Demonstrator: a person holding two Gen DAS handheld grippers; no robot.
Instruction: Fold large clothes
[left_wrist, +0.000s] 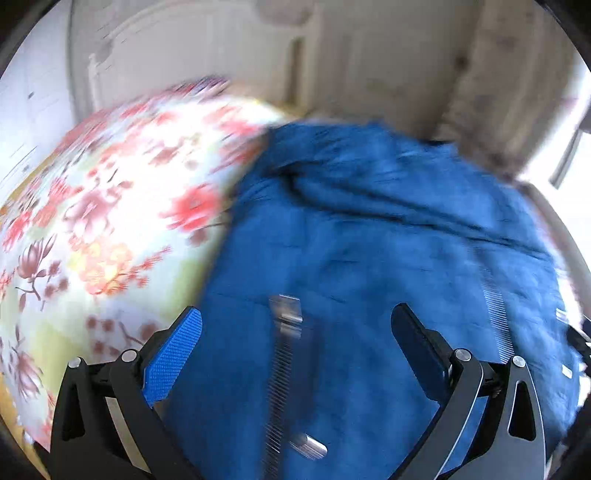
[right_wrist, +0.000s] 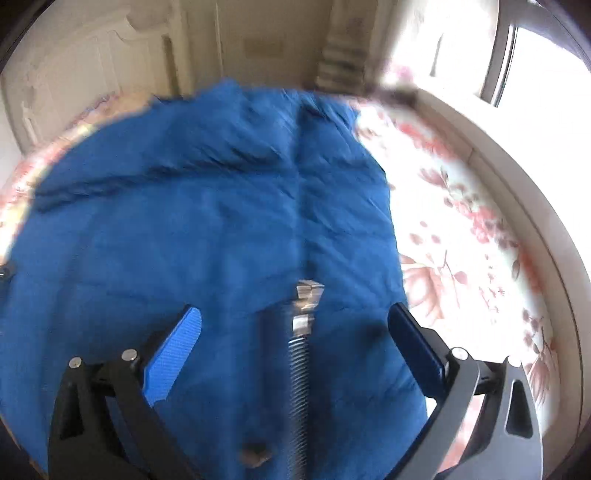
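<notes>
A large blue garment (left_wrist: 369, 258) lies spread over a floral bedsheet (left_wrist: 92, 221), its quilted surface creased and its outlines softened by motion blur. In the left wrist view the garment fills the space between and ahead of the jaws of the left gripper (left_wrist: 295, 321); the cloth's edge runs just beside the blue-padded finger, with the sheet showing beyond it on that side. The jaws stand wide apart with nothing between the pads, poised above the cloth; whether they touch it cannot be told. In the right wrist view the same garment (right_wrist: 203, 221) spreads ahead of and beneath the right gripper (right_wrist: 295, 321), whose jaws are likewise spread and empty. A central seam or zip line runs away from the gap between the jaws toward the far edge of the cloth, and the sheet (right_wrist: 461, 240) appears past the dark finger. Both grippers point forward and downward over the bed. A pale headboard (right_wrist: 74, 66) and a bright window (right_wrist: 535, 62) lie beyond.
</notes>
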